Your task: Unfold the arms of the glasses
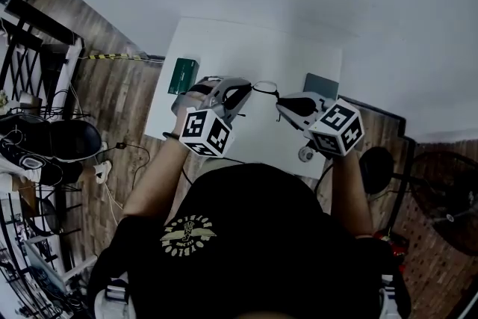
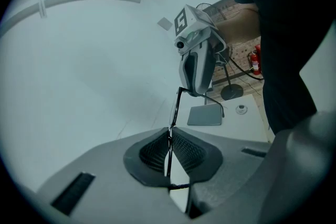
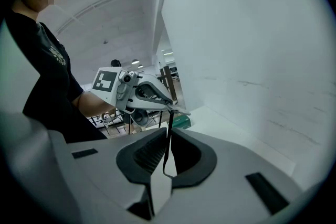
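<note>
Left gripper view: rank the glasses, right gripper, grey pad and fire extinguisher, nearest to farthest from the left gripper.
1. glasses: clamped in its jaws.
2. right gripper: straight ahead, holding their far end.
3. grey pad: on the table beyond.
4. fire extinguisher: far right, past the table.

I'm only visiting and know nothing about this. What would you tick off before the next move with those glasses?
1. Left gripper clamped on the glasses: ok.
2. Right gripper clamped on the glasses: ok.
3. Glasses held up off the white table: ok.
4. Green box out of the way, off to the left: ok.
5. Both arms fully unfolded: cannot tell, the frame is too thin to read.
</note>
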Demonstrator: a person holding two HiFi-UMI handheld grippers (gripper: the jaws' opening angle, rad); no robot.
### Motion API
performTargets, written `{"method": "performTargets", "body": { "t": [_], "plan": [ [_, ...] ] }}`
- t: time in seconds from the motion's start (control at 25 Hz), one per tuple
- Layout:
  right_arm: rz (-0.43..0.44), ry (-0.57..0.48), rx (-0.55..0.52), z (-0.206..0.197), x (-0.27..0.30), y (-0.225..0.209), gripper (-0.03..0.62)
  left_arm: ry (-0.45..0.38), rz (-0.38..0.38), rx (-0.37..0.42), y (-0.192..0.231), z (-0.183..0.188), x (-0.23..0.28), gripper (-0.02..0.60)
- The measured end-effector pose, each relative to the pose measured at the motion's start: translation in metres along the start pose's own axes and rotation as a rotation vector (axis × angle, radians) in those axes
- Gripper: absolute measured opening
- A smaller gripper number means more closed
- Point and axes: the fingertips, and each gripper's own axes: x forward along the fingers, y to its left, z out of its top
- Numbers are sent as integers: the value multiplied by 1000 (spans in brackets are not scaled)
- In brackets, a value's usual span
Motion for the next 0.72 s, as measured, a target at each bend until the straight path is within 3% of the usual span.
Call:
{"method": "performTargets", "body": {
  "t": [0.12,0.32,0.56,0.72],
  "plan": [
    [-44,-53,-7,8,5,-4,35,-12,16,-73,5,-8,0,21],
    [-127,-186,-2,27,9,-10,115,-59,69,-264,10,-29,-3,21],
    [-239,-397,13,57,3,-3,109,-140,180,-463,20,-45,-18,21],
    [-278,-520,9,76,-6,3,52,-220,249,-611,39,-48,-32,21]
  ]
}}
